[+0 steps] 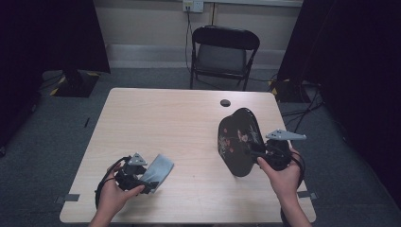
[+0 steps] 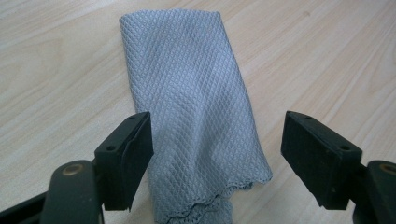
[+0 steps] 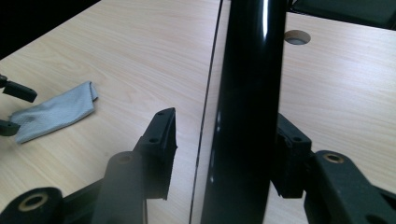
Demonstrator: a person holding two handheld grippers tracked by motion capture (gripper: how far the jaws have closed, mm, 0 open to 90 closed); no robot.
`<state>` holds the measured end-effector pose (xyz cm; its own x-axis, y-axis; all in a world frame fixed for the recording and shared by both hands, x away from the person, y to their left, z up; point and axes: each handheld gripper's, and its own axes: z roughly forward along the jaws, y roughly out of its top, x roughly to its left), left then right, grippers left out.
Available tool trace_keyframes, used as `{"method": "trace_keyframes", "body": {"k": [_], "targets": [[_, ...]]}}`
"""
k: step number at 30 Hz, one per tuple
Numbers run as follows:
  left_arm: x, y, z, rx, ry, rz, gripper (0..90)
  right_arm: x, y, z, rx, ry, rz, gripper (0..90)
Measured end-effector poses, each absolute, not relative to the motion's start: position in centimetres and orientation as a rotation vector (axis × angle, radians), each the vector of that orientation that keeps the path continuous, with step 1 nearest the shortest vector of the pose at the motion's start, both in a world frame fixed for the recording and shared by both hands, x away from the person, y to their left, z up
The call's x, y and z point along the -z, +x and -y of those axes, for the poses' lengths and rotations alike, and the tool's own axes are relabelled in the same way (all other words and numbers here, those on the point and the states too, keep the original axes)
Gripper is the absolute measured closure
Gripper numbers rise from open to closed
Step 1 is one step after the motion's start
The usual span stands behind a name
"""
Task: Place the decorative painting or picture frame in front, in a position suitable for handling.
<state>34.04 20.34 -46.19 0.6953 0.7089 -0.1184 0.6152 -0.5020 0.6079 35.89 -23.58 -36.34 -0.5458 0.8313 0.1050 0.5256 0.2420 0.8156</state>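
A folded grey cloth [image 1: 158,170] [image 2: 196,107] lies flat near the table's front left. My left gripper [image 1: 149,179] [image 2: 217,140] is low over its near end, open, with one jaw on each side of the cloth and neither pad squeezing it. A glossy black plate [image 1: 239,139] [image 3: 250,70] with a flower pattern stands nearly on edge at the front right, its lower rim near the tabletop. My right gripper [image 1: 258,156] [image 3: 226,135] straddles the plate's right rim. One pad stands clear of the plate and the other is close against it. The cloth [image 3: 56,112] and left gripper [image 3: 11,109] also appear farther off.
The pale wooden table [image 1: 161,118] has a round cable hole [image 1: 225,102] [image 3: 297,36] near its far edge. A black folding chair [image 1: 224,52] stands behind the table. Dark curtains hang at both sides, and cables lie on the floor at the right.
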Motion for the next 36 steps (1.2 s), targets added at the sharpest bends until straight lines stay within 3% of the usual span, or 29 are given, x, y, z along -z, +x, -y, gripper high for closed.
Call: {"method": "trace_keyframes", "body": {"k": [22, 31, 36], "targets": [[46.0, 33.9, -20.8, -0.205, 2.258, -1.027, 24.7, 39.4, 34.0, 24.5, -1.214, 1.213, -2.207, 37.4], [46.0, 33.9, -22.0, -0.21, 2.227, -1.083, 23.7, 41.7, 33.6, 24.6, -1.236, 1.218, -2.213, 37.7], [46.3, 33.8, -22.2, -0.213, 2.242, -1.096, 23.6, 42.5, 33.4, 24.6, -1.251, 1.204, -2.206, 44.4]]}}
